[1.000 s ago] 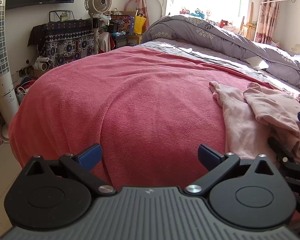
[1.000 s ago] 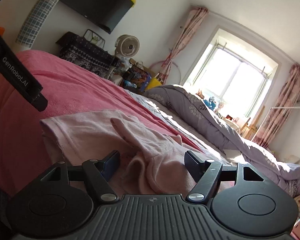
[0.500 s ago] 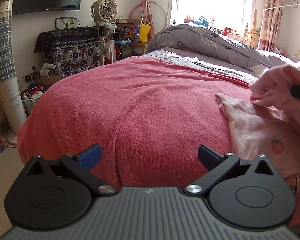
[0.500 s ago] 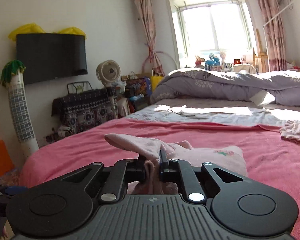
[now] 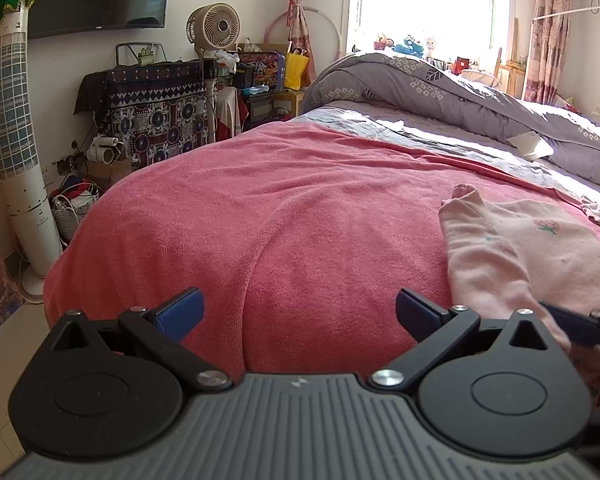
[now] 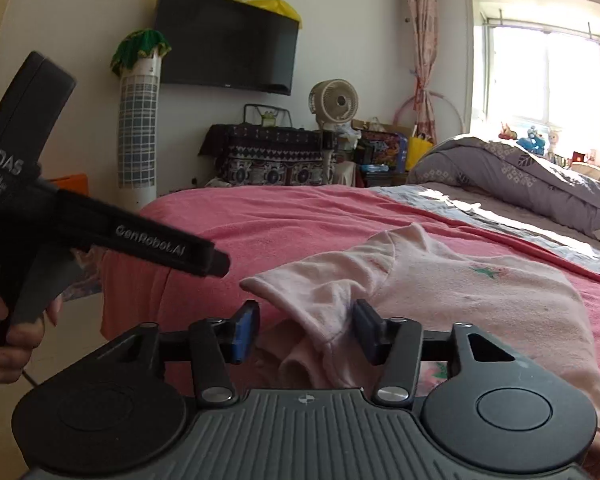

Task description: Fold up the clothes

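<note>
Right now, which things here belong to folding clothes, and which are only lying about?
For the job: pink shirt; right gripper, open around its sleeve; left gripper, open; red blanket as folding surface.

Lying about: grey duvet; fan; television; tower fan.

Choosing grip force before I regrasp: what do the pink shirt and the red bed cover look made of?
Pink shirt: looks like thin, matte cotton knit; it drapes limply in soft creases, with a stitched sleeve hem. Red bed cover: probably terry towelling, with a nubby, looped, non-shiny surface. Both materials are judged by look only.
</note>
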### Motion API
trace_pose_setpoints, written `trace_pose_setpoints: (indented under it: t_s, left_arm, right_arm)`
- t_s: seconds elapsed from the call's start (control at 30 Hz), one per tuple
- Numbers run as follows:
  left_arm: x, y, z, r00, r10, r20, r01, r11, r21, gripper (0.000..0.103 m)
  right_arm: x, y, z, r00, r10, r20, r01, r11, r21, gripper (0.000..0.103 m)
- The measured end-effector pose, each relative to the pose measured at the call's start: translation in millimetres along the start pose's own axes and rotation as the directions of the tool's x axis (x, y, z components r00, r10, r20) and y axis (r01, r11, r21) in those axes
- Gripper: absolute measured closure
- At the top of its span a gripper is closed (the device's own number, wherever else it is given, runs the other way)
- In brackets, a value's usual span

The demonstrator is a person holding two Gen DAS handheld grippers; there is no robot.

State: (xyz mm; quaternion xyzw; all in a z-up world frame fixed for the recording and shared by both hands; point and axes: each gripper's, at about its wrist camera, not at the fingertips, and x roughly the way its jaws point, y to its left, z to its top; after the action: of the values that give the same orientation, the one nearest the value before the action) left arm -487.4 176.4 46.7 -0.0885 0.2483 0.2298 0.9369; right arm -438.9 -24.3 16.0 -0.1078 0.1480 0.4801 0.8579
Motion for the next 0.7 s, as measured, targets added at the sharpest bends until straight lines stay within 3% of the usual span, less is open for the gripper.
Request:
trace_pose_setpoints:
  t_s: [0.1, 0.13, 0.27, 0.37, 0.47, 0.53, 0.6, 0.7]
  left_arm:
    - [-4, -16, 15, 0.998, -0.046, 0.051, 0.044, 0.998, 0.045, 0.000]
    - [-5, -21, 20, 0.996, -0.062, 0.067, 0.057, 0.996, 0.061, 0.000]
    - [-6, -53, 36, 0.984, -0.139, 0.113, 0.123, 0.983, 0.136, 0.000]
    - [-3, -81, 39, 0.969, -0.219, 0.111, 0.199, 0.965, 0.171, 0.000]
    - [5, -110, 36, 0.954, -0.290, 0.078, 0.270, 0.941, 0.204, 0.000]
    - [14, -128, 27, 0.954, -0.298, 0.045, 0.277, 0.926, 0.256, 0.000]
    - [23, -136, 14, 0.964, -0.264, 0.015, 0.247, 0.919, 0.307, 0.000]
    - [31, -127, -7, 0.975, -0.222, -0.007, 0.212, 0.919, 0.331, 0.000]
  right_arm:
    - [-18, -13, 0, 0.994, 0.114, 0.002, -0.114, 0.993, 0.035, 0.040]
    - [-27, -25, 3, 0.993, 0.114, 0.026, -0.116, 0.991, 0.074, 0.040]
    - [-68, -84, 18, 0.989, -0.061, 0.134, 0.028, 0.972, 0.234, 0.038]
    - [-70, -115, 5, 0.975, -0.214, 0.061, 0.189, 0.939, 0.286, 0.039]
    - [-60, -109, -24, 0.979, -0.198, -0.050, 0.204, 0.944, 0.258, 0.043]
    - [-65, -90, -36, 0.971, -0.237, -0.026, 0.239, 0.962, 0.131, 0.043]
    - [-70, -87, -37, 0.976, -0.217, -0.038, 0.219, 0.971, 0.097, 0.043]
    - [-81, -109, -32, 0.993, -0.094, -0.064, 0.103, 0.982, 0.158, 0.043]
